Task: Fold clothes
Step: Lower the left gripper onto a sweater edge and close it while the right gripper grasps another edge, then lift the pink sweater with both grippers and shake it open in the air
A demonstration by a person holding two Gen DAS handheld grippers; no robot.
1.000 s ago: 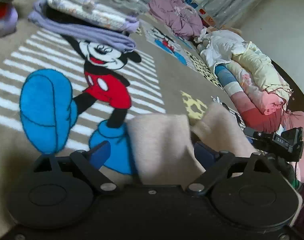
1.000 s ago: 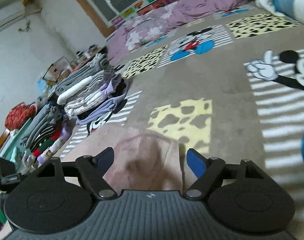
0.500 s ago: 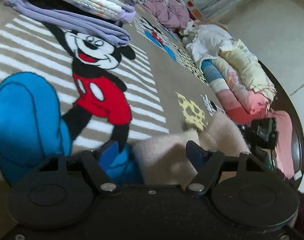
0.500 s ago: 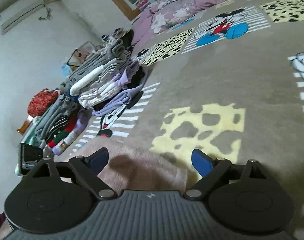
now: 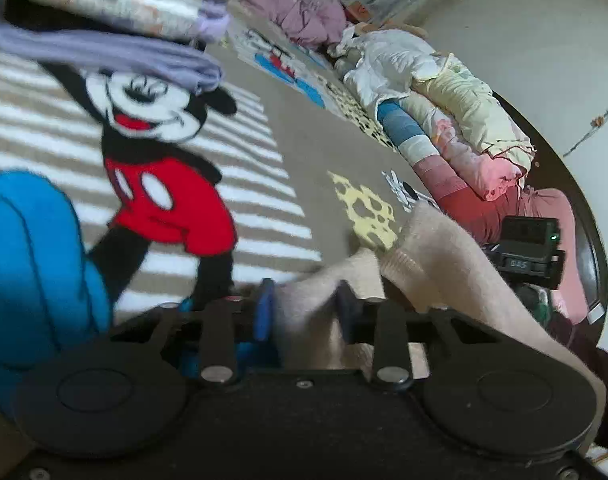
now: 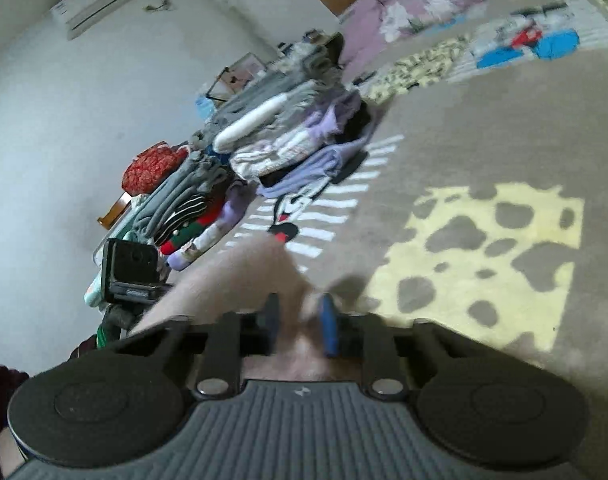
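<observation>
Starting with the left wrist view, we count one left gripper, its two fingers drawn close and clamped on one beige knit garment. The cloth bunches between the blue pads and trails to the right, over the gripper body, toward the right gripper's camera unit. Below lies one cartoon-mouse carpet, with a striped panel and a yellow spotted patch. One stack of folded laundry sits at the upper left, its lowest lavender piece overlapping the printed mouse's head. Along the right edge runs one row of rolled bedding, and one mauve quilt heap lies at the far end. Open carpet stretches from the gripper to both, with nothing standing in the way.

Turning to the right wrist view, we count one right gripper, jaws nearly together and pinching the same beige garment, which rises blurred to the left of the fingers. The left gripper's camera unit shows just beside it. We count two stacks of folded clothes along the wall to the left, well apart from the gripper. One air conditioner hangs on the wall above. The yellow spotted patch lies ahead to the right, on bare carpet.
</observation>
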